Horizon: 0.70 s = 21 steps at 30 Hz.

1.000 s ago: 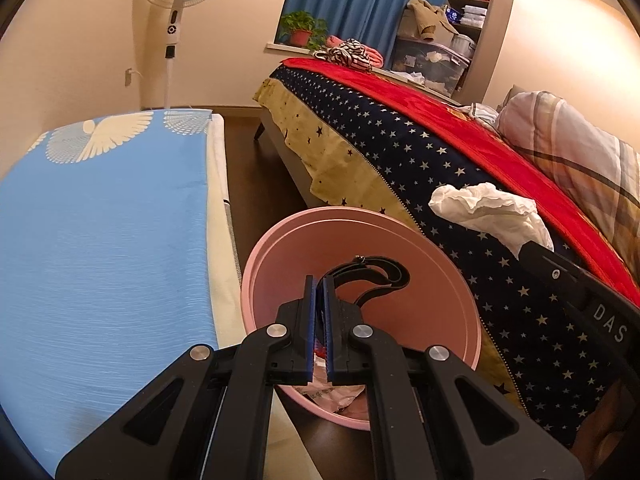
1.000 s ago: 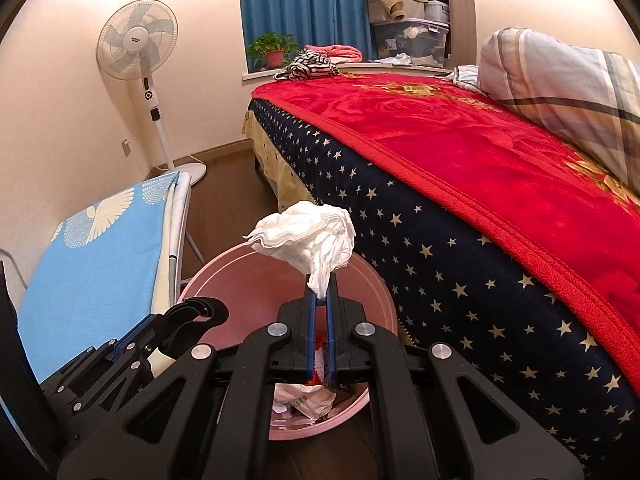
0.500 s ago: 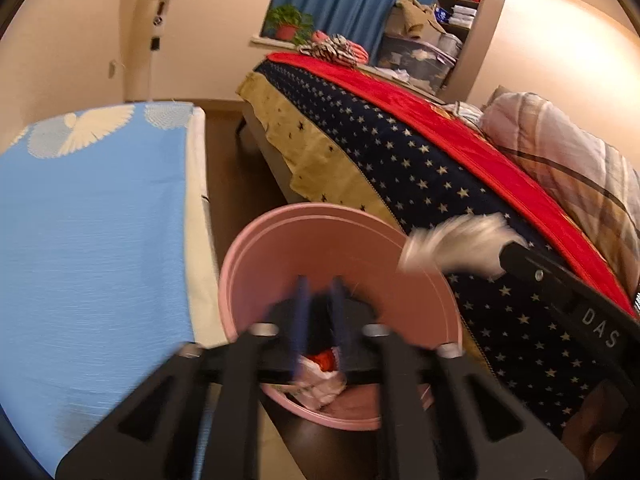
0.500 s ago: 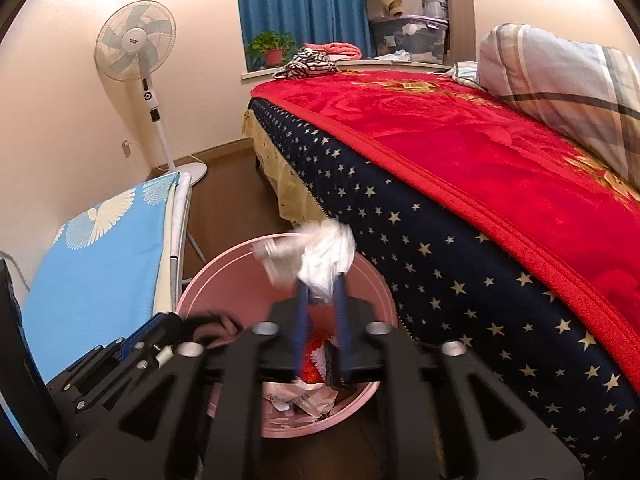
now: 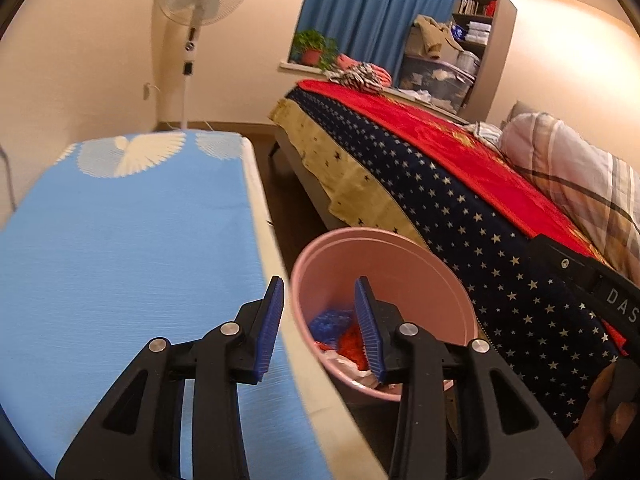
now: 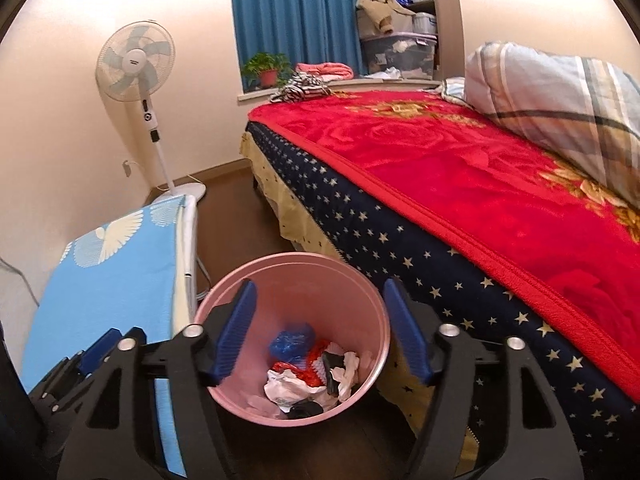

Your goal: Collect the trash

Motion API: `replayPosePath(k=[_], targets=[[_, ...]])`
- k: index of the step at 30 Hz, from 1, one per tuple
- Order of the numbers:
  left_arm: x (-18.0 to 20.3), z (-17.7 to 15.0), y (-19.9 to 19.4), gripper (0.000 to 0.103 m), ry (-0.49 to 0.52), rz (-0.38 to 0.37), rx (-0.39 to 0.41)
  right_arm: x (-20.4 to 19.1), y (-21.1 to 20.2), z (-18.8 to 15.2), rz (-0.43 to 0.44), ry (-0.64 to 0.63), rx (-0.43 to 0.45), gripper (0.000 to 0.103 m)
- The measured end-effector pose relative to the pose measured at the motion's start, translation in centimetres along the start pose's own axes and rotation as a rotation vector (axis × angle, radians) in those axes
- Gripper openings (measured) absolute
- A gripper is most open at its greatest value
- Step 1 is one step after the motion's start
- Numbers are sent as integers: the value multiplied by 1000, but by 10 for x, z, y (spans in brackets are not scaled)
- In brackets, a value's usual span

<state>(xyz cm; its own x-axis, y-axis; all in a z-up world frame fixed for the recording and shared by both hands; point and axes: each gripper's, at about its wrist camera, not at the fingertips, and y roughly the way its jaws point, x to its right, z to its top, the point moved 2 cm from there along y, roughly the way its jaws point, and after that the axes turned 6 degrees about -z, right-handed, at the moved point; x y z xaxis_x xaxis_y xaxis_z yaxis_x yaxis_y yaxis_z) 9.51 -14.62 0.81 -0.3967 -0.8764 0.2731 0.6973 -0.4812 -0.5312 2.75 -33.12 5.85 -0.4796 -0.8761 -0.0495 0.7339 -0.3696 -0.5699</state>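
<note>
The right gripper (image 6: pixel 320 328) hangs over the pink bin (image 6: pixel 372 300), its jaws wide after just opening, nothing between them; the left gripper (image 5: pixel 320 320) stands narrower, its jaws also just opened and bare, half over the blue board (image 5: pixel 120 260), half over the bin (image 5: pixel 400 256). Only the right view looks down to the trash (image 6: pixel 308 376) on the bin's bottom: white tissue, red scraps, a blue wad and something black, in no clear direction. The bin stands upright on the floor, mouth up, between board and bed (image 6: pixel 460 184). Only the left view shows the right gripper's body, lettered "DAS" (image 5: pixel 620 304).
</note>
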Motion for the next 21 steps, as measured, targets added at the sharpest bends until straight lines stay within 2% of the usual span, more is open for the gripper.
replayPosePath(k=[3,6,8,11,14,18,20,21], targets=[[-8,3,-20,47,1,28,26,-6,-17,0,15,-5,23,89],[-15,4,-41,57,5,75,53,-14,-26,-4,39,9,7,94],[-22,5,-59,68,-7,108,73,-22,-33,-5,66,3,1,98],[-30,5,-85,78,3,175,107,-32,-49,-10,108,-19,19,98],[-38,2,-108,80,8,209,125,-36,-65,-17,128,-18,27,98],[-50,-6,-140,88,-9,267,156,-48,-84,-26,145,-71,32,98],[-54,-12,-153,95,-13,296,164,-52,-91,-29,142,-97,39,98],[-56,-15,-162,95,-9,320,170,-53,-95,-31,145,-99,42,98]])
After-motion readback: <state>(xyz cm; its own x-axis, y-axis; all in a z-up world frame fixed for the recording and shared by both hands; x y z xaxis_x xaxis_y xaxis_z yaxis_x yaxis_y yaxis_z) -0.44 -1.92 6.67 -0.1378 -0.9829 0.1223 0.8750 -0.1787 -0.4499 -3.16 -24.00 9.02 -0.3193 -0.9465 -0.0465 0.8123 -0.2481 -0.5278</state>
